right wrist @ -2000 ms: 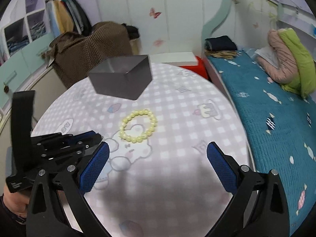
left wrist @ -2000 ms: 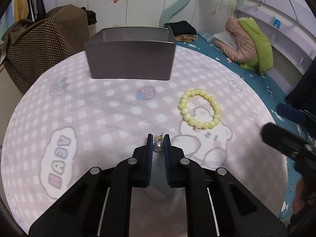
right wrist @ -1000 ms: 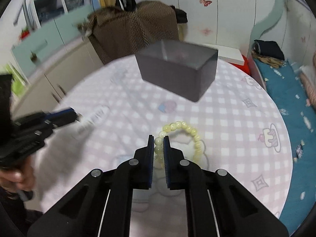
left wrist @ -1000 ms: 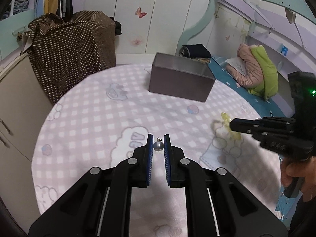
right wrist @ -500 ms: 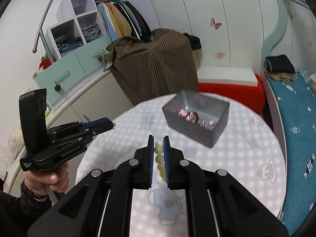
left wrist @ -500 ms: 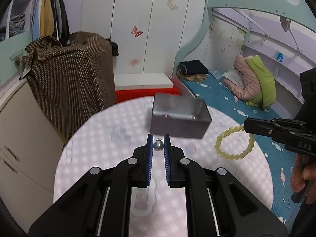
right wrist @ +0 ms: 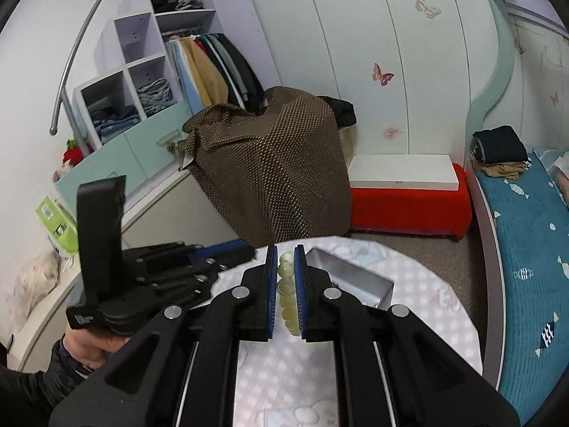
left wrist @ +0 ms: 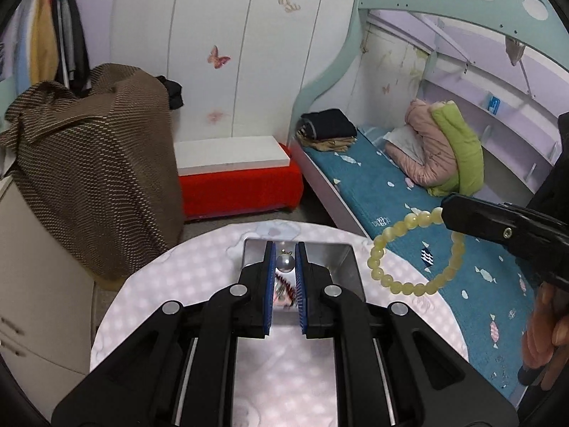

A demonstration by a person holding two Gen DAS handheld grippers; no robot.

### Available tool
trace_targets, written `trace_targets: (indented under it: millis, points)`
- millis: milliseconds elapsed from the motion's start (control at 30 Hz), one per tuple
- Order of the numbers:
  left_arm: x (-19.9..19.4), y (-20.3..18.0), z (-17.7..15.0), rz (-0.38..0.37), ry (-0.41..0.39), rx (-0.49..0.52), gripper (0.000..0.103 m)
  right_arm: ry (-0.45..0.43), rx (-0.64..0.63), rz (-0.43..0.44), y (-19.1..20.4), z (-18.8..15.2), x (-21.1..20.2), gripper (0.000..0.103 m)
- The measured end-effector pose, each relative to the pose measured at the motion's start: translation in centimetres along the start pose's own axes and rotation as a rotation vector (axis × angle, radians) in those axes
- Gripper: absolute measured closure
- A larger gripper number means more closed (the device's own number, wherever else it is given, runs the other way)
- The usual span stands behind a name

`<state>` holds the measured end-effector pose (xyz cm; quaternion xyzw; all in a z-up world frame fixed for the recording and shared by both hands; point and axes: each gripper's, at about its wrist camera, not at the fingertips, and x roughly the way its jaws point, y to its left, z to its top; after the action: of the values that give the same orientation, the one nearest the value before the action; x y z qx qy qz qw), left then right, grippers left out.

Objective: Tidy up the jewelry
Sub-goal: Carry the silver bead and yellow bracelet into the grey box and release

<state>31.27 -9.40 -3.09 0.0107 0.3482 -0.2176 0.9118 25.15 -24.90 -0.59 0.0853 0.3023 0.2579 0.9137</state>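
Note:
My left gripper [left wrist: 284, 261] is shut on a silver pearl earring [left wrist: 284, 262] and holds it right above the open grey metal box [left wrist: 341, 263], which has jewelry inside. My right gripper [right wrist: 285, 259] is shut on a pale yellow bead bracelet [right wrist: 287, 291]. In the left wrist view the bracelet [left wrist: 409, 286] hangs in the air from the right gripper, to the right of the box. In the right wrist view the box [right wrist: 355, 281] lies just beyond the fingers, and the left gripper [right wrist: 227, 251] reaches in from the left.
The box stands on a round table with a pink checked cloth [left wrist: 177, 284]. Beyond it are a red bench [left wrist: 238, 181], a brown draped cloth [left wrist: 89, 163], a bed with teal bedding [left wrist: 391, 192], and a wardrobe with shelves [right wrist: 142, 82].
Both grippers have risen and moved toward the box. The earring now hangs over the box opening, and the bracelet hangs closer to its right side.

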Motion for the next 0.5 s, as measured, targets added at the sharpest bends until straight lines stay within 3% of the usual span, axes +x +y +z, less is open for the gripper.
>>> trace_targets:
  millis: [200, 433, 467, 500]
  points:
    - [4.8, 0.2, 2.4, -0.017, 0.071, -0.002, 0.092, 0.030, 0.039, -0.027, -2.2, 1.5, 2.8, 0.095]
    - [8.8, 0.9, 2.4, -0.009, 0.142, -0.002, 0.090, 0.105, 0.081, -0.046, -4.2, 0.9, 6.6, 0.095]
    - [9.3, 1.1, 2.4, -0.009, 0.154, -0.007, 0.086, 0.118, 0.088, -0.053, -4.4, 0.7, 7.1, 0.094]
    - [9.7, 1.3, 2.3, -0.004, 0.163, -0.012, 0.069, 0.126, 0.092, -0.062, -4.6, 0.6, 7.5, 0.092]
